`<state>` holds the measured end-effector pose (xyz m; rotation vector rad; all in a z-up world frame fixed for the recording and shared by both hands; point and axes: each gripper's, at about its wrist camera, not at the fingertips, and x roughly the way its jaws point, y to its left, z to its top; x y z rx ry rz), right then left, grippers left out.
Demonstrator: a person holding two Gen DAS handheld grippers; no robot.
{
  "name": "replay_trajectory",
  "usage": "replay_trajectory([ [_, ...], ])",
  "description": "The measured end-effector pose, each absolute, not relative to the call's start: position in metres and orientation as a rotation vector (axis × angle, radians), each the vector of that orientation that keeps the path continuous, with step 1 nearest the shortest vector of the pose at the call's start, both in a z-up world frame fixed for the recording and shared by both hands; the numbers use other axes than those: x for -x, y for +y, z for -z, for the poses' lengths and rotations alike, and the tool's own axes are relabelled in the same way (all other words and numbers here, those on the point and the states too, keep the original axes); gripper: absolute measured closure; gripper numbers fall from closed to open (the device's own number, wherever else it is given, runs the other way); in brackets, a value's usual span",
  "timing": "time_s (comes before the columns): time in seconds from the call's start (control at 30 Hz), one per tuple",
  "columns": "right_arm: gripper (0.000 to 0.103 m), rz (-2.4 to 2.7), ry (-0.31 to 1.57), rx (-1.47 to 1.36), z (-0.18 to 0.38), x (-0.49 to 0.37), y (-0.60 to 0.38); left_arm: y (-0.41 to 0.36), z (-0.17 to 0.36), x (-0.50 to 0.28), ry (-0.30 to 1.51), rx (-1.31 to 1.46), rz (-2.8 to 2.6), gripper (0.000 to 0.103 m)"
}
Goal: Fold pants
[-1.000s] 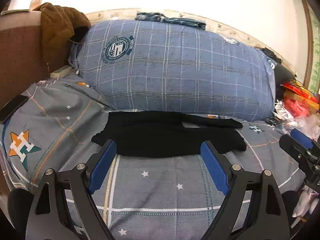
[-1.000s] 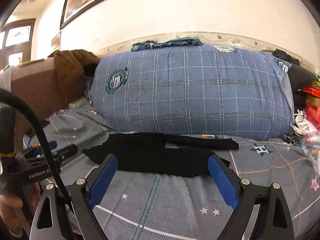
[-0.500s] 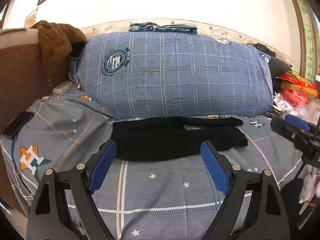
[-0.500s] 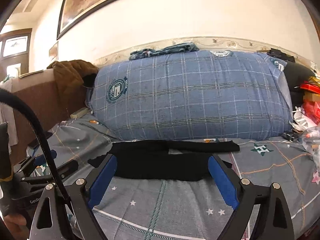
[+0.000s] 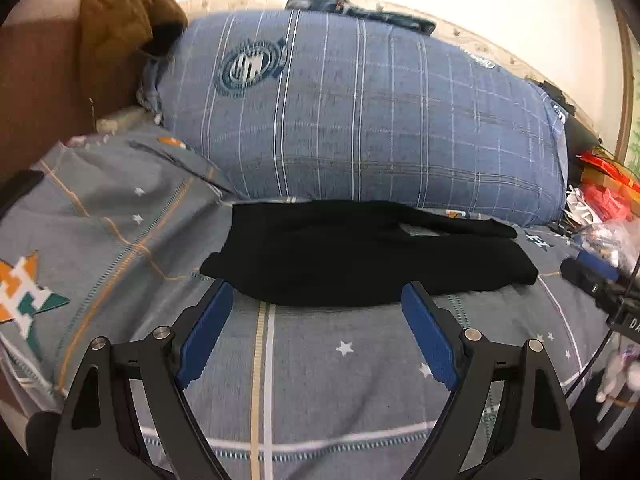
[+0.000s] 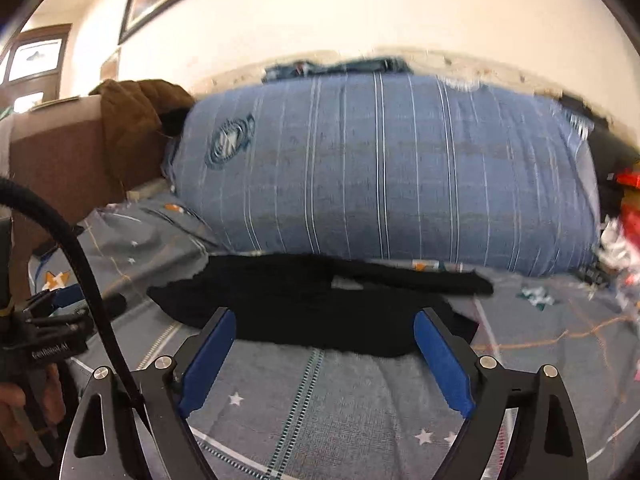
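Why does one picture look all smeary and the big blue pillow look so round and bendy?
Right wrist view: motion blur smears the pillow stripes and the black pants. Left wrist view: sharper, only slightly soft. Both views: the fisheye lens bulges straight lines, and the bright wall washes out white.

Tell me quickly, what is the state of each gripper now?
Left gripper: open, holding nothing, short of the pants.
Right gripper: open, holding nothing.

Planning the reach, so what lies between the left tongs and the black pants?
Only bare star-print bedsheet separates the open left tongs from the black pants, seen in the left wrist view.
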<state>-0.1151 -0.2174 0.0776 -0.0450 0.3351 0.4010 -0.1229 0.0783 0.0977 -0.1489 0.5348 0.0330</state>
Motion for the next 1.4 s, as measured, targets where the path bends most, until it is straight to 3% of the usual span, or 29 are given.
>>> replay_trajectory([
  [0.23,0.014,-0.414,0.461,0.004,-0.054,0.068,-0.217,0.085,-0.08,0.111,0.533,0.162,-0.048,0.016],
  [0.57,0.014,-0.332,0.568,0.032,-0.025,0.033,-0.253,0.088,-0.047,0.065,0.698,0.224,0.001,0.016],
  [0.97,0.014,-0.223,0.669,-0.048,-0.013,-0.022,-0.316,0.159,-0.016,0.034,0.791,0.41,-0.166,0.016],
  [1.33,0.014,-0.245,0.718,-0.116,0.0,-0.065,-0.319,0.146,-0.004,0.006,0.836,0.407,-0.146,0.016],
  [1.4,0.02,-0.255,0.698,-0.1,0.001,-0.068,-0.313,0.146,-0.005,-0.002,0.839,0.429,-0.136,0.016],
])
